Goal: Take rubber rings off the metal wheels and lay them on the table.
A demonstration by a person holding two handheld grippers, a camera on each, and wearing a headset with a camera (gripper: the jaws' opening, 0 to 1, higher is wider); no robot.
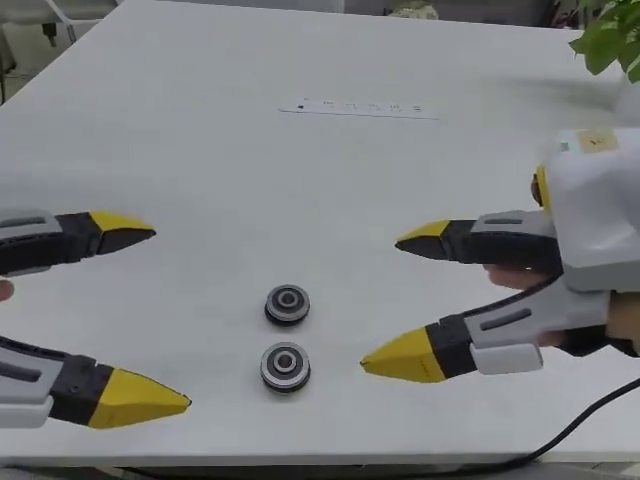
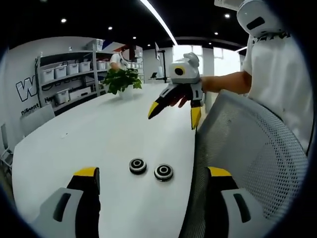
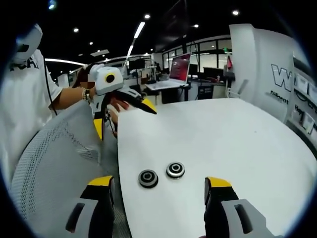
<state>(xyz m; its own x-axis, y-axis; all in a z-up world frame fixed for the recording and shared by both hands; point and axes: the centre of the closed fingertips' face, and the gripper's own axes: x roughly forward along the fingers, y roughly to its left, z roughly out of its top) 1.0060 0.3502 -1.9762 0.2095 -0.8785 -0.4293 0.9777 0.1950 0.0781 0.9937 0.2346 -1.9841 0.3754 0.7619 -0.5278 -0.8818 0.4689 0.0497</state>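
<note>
Head view: black cable (image 1: 590, 420) crosses the near right edge of the white table (image 1: 200, 150). Near wheel (image 1: 286, 367) lies flat. Far wheel (image 1: 287, 304) sits just behind it, close but not touching. Dark rubber rings (image 1: 266, 305) are on both. Left gripper (image 1: 167, 318) is left of the wheels, jaws spread wide and empty. Right gripper (image 1: 381, 303) is right of them, also spread wide and empty. Neither touches a wheel. Further back there's a flat strip (image 1: 360, 107) on the tabletop, and plant leaves (image 1: 610, 40) at the far right corner.
</note>
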